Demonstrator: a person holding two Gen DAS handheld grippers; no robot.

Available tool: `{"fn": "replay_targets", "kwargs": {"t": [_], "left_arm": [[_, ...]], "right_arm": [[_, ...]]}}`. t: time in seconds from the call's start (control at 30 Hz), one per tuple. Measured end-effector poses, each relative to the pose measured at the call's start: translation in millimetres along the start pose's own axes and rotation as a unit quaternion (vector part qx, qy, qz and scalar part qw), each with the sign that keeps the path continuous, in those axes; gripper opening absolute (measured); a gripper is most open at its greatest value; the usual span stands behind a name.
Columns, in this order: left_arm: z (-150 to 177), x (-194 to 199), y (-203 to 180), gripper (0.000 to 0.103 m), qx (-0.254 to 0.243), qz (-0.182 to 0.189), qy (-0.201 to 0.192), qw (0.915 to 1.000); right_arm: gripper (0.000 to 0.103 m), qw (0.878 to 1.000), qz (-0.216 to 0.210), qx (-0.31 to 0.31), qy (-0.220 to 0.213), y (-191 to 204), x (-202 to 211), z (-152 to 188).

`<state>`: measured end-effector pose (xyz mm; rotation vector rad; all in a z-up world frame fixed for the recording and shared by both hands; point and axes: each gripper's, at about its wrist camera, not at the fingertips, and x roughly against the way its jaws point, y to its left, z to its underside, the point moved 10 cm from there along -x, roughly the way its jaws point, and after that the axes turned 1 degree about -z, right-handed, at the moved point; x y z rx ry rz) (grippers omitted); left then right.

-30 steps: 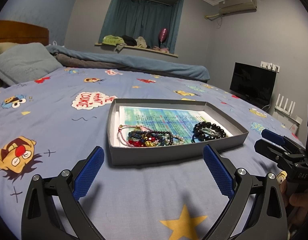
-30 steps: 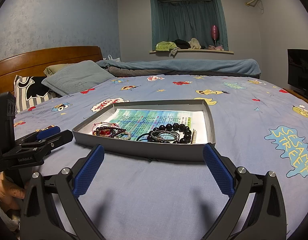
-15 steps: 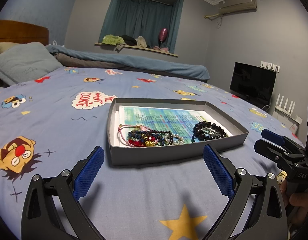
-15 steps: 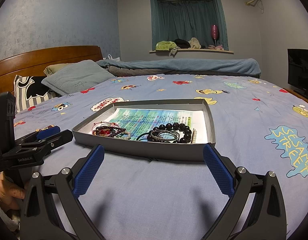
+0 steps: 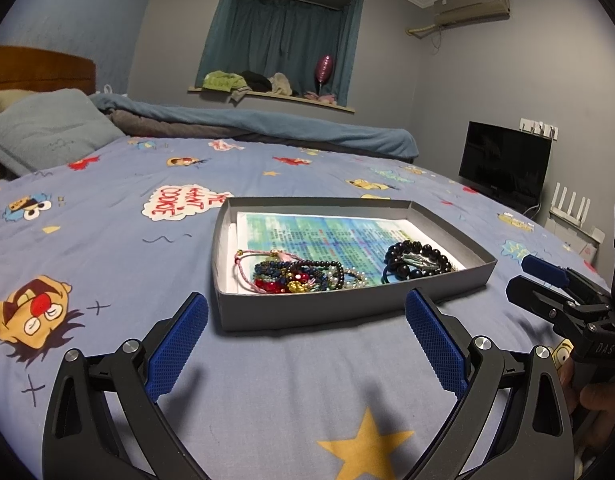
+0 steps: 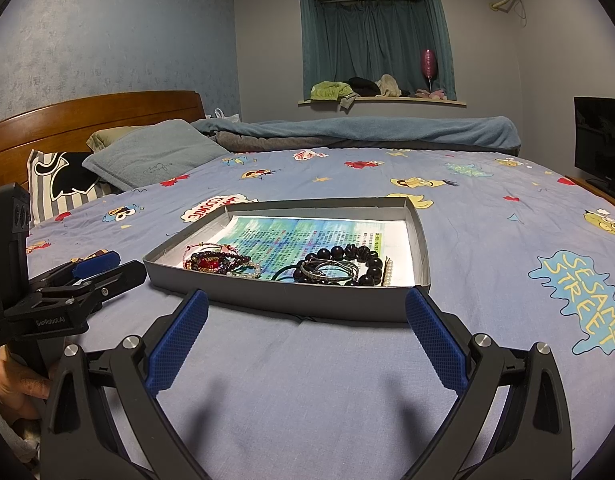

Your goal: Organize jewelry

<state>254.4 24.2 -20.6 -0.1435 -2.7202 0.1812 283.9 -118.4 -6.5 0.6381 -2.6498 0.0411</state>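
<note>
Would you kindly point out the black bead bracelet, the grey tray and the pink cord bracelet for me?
black bead bracelet (image 5: 421,249): left wrist view, on its far arc of beads.
grey tray (image 5: 307,310): left wrist view, on its near outer wall.
pink cord bracelet (image 5: 243,276): left wrist view, on its left loop.

Grey walls; teal curtains (image 6: 371,44) drawn; wooden headboard (image 6: 91,120); cartoon bedsheet (image 6: 507,240); television (image 5: 503,164); air conditioner (image 5: 471,4).
</note>
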Motion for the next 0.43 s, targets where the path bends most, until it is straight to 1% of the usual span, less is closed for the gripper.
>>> {"fn": "replay_targets", "kwargs": {"t": [0.43], "left_arm": [[-0.1, -1.2, -1.7, 0.098, -0.006, -0.002, 0.002, 1.0000]], "right_arm": [[0.097, 1.000, 0.000, 0.000, 0.000, -0.2, -0.1, -0.2]]}}
